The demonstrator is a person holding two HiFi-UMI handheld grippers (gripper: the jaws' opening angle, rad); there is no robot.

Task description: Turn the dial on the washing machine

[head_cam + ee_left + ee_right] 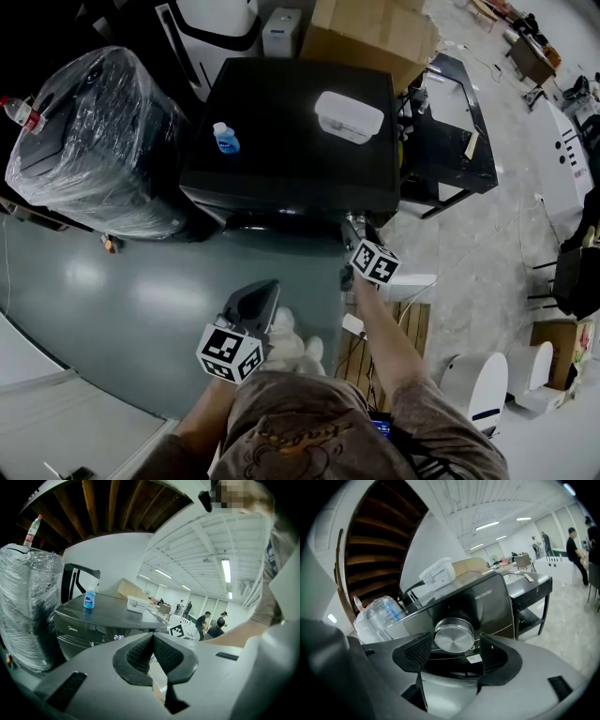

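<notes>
The black washing machine (pixel 281 122) stands ahead of me, its top seen from above in the head view. Its round silver dial (pixel 453 637) sits on the front panel, at the machine's right. My right gripper (pixel 455 643) is open, with one pad on each side of the dial and a small gap at both sides. In the head view this right gripper (pixel 355 228) is at the machine's front right corner. My left gripper (pixel 262 292) hangs low near my body, well short of the machine. Its pads (pixel 140 652) meet at the tip, shut on nothing.
A blue bottle (pixel 225 139) and a white box (pixel 349 115) rest on the machine's top. A plastic-wrapped appliance (pixel 94 141) stands close on the left. A black table (pixel 450 141) is on the right, cardboard boxes (pixel 375 33) behind, a wooden pallet (pixel 398 328) by my feet.
</notes>
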